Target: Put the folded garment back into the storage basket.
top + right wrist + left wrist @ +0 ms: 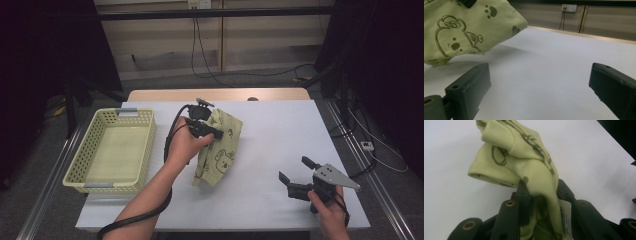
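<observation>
Above the white table (270, 145), the left gripper (212, 127) pinches the green printed cloth (220, 150) tight, presumably bound for the basket (145, 145), while the right gripper (295, 175) waits wide open, holding nothing.

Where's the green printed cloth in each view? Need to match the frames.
High view: green cloth at table centre, pinched at its top by the left gripper, right of the basket.
Left gripper view: it bunches up from between the black jaws, centre frame.
Right gripper view: top left, hanging above the table.
Shared landmark: the white tabletop.
</observation>
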Tool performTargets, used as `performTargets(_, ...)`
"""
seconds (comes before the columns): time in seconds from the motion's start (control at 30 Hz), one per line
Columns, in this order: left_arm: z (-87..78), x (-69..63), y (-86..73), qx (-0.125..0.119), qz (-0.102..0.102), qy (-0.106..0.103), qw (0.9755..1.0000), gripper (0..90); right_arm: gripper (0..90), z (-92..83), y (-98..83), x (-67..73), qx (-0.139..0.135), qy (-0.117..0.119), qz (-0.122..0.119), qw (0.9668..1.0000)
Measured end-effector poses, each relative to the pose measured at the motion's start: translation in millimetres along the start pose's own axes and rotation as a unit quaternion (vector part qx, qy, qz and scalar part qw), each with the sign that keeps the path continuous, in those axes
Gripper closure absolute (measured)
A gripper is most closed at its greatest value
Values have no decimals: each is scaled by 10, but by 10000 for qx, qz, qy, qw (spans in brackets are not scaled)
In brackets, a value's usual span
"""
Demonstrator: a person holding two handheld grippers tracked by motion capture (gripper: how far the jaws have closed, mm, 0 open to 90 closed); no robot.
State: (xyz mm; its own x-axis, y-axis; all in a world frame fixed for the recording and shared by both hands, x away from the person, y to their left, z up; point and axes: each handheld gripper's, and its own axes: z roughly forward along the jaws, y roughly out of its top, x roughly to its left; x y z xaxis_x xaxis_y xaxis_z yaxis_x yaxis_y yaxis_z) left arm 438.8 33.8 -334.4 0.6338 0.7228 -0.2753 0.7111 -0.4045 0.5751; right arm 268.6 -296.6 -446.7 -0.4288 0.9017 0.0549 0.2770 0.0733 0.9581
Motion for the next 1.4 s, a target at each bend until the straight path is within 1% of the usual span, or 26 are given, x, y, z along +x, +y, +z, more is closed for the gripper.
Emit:
performTargets(0.07, -46, 24, 12, -5, -51, 5, 10000, 697, 36, 2, 0, -1, 6, 7, -7, 10000)
performTargets(0.1, -68, 36, 17, 33, -63, 7, 10000, 697, 36, 2, 0, -1, 10, 13, -3, 10000)
performTargets(0.2, -117, 69, 26, 38, -98, 73, 9999, 697, 36, 0, 3, 1, -7, 6, -1, 10000)
performTargets(0.53, -336, 148, 72, 116, -125, 221, 9996, 697, 36, -4, 9, 3, -31, -6, -28, 10000)
performTargets(0.67, -399, 169, 94, 147, -138, 265, 9994, 698, 36, -5, 9, 4, -34, -7, -26, 10000)
performTargets(0.8, -451, 204, 111, 164, -203, 278, 9993, 698, 36, -7, 11, 10, -41, 10, -23, 10000)
performTargets(0.9, -499, 230, 131, 202, -178, 340, 9991, 698, 36, -5, 10, 6, -44, 6, -36, 10000)
performTargets(0.93, -506, 233, 134, 170, -197, 353, 9990, 698, 36, -5, 9, 6, -39, 8, -33, 10000)
performTargets(1.27, -672, 305, 187, 189, -247, 415, 9987, 698, 36, 1, 6, 9, -34, 18, -30, 10000)
performTargets(1.4, -727, 344, 202, 216, -313, 412, 9984, 698, 36, 2, 7, 14, -25, 21, -29, 10000)
